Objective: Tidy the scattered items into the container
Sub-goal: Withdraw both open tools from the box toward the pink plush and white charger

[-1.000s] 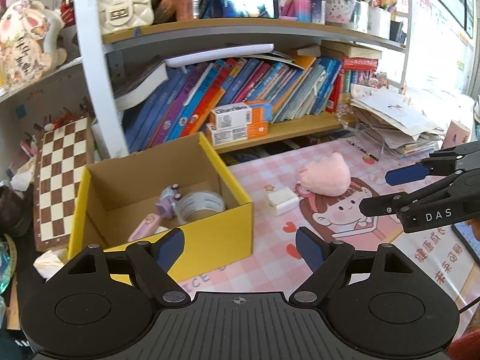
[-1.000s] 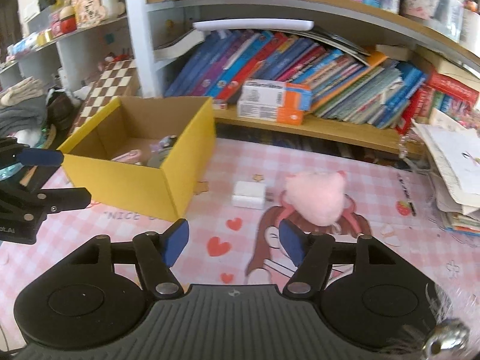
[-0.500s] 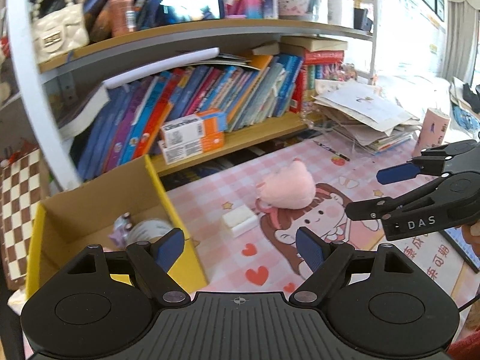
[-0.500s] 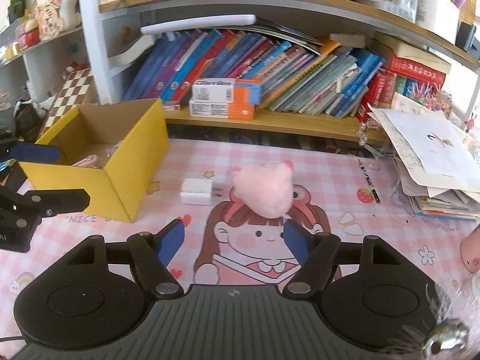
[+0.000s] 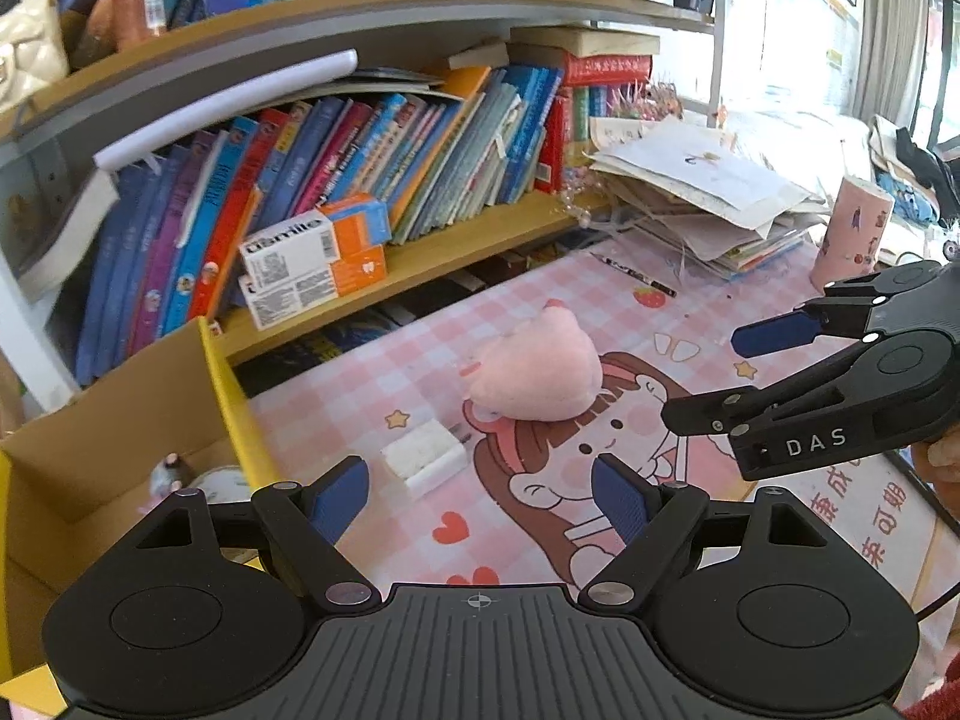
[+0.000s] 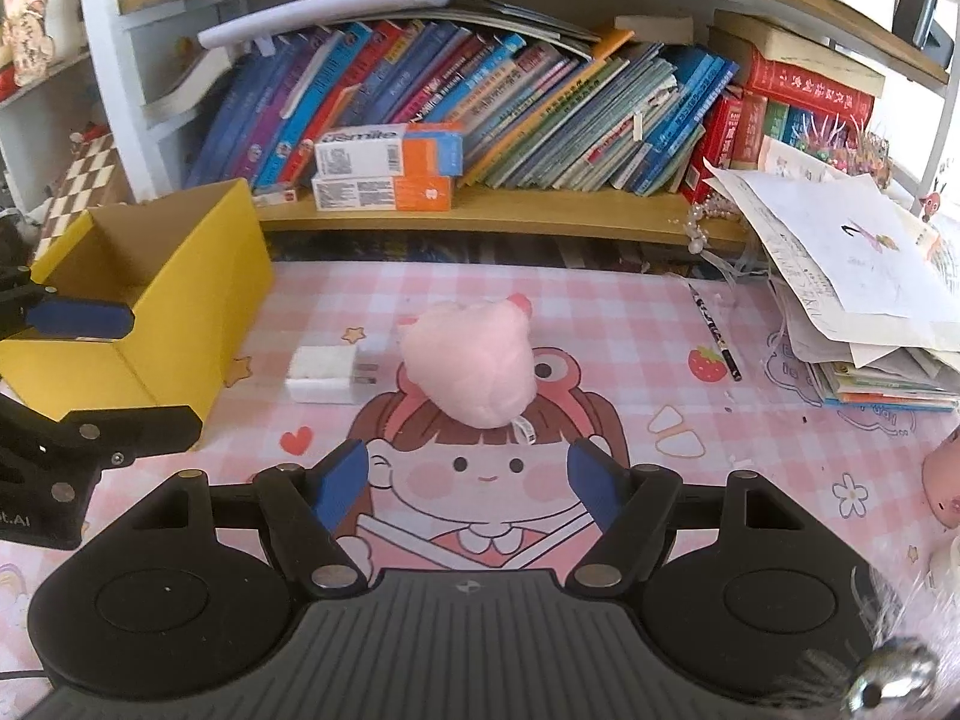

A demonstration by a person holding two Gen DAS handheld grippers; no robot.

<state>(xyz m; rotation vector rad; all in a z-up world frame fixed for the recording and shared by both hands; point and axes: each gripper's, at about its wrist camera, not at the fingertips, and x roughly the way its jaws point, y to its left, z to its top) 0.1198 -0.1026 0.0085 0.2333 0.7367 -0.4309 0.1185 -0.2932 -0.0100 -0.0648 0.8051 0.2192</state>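
A pink plush toy (image 6: 471, 369) lies on the pink checked mat, and it also shows in the left wrist view (image 5: 534, 372). A white charger block (image 6: 324, 373) lies just left of it, seen too in the left wrist view (image 5: 426, 462). The yellow cardboard box (image 6: 180, 300) stands at the left; in the left wrist view (image 5: 234, 408) it holds a tape roll and small items. My right gripper (image 6: 468, 486) is open and empty, just short of the plush. My left gripper (image 5: 480, 495) is open and empty, near the charger block.
A bookshelf full of books (image 6: 510, 102) runs along the back, with two orange-white cartons (image 6: 390, 171). A paper stack (image 6: 852, 276) lies at the right, a pencil (image 6: 714, 330) beside it. A pink cup (image 5: 849, 234) stands far right. A chessboard (image 6: 78, 180) leans behind the box.
Both grippers swung right, away from the box. The plush and the charger block now lie nearer and more central in both views. Both stay open and empty.
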